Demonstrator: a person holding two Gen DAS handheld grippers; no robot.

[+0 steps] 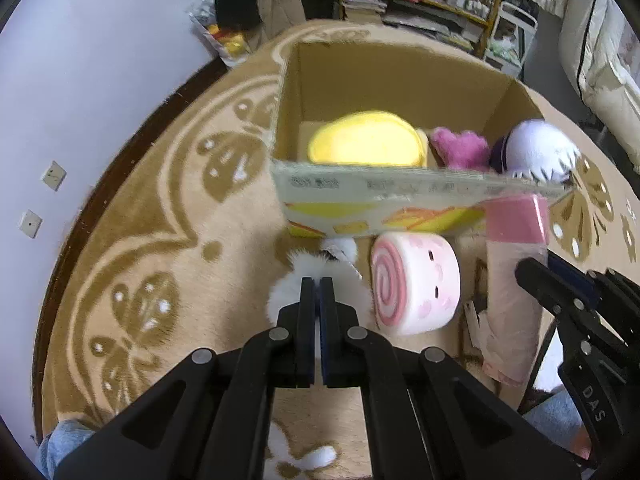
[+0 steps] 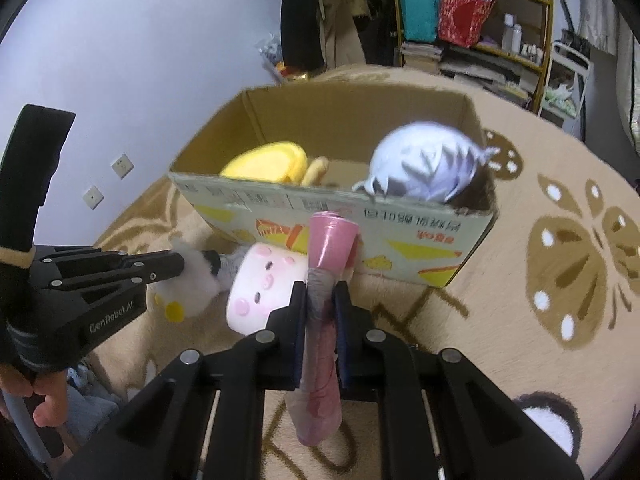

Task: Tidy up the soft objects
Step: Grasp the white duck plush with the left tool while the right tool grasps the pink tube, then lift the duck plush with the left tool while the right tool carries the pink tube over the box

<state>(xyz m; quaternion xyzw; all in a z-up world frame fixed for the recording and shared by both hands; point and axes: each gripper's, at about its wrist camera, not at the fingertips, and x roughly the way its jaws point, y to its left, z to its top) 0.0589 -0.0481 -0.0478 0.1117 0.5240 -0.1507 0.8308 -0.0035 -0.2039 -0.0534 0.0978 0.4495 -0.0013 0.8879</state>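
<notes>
Nearest the lens we record the black two-finger left gripper (image 1: 316, 280), its jaws pressed together on a tuft of the fluffy white plush toy (image 1: 320, 284), and the black right gripper (image 2: 320, 300), clamped on a rolled pink soft bundle (image 2: 326, 280) at a grey-wrapped band near its middle.

By size, we note first the beige pile rug with brown floral pattern (image 1: 160, 240), which covers the floor. On it stands the open corrugated cardboard box with yellow and orange print (image 1: 384, 204). Inside lie a smooth yellow plush cushion (image 1: 368, 140), a magenta fuzzy plush (image 1: 460, 148) and a pale lavender round plush with spiky fringe (image 2: 424, 160) that rises above the rim. Just outside the near wall rests a pink-and-white swirl-roll plush with a stitched face (image 1: 416, 284), between the two held items.

We judge every item light, compressible and unbreakable. The white toy's fur may slip from a pinch on pile alone; a deeper hold on the body would be safer. The pink bundle looks floppy at both ends, so the central hold suits it. The swirl-roll is broad; its flat ends offer the best purchase.
</notes>
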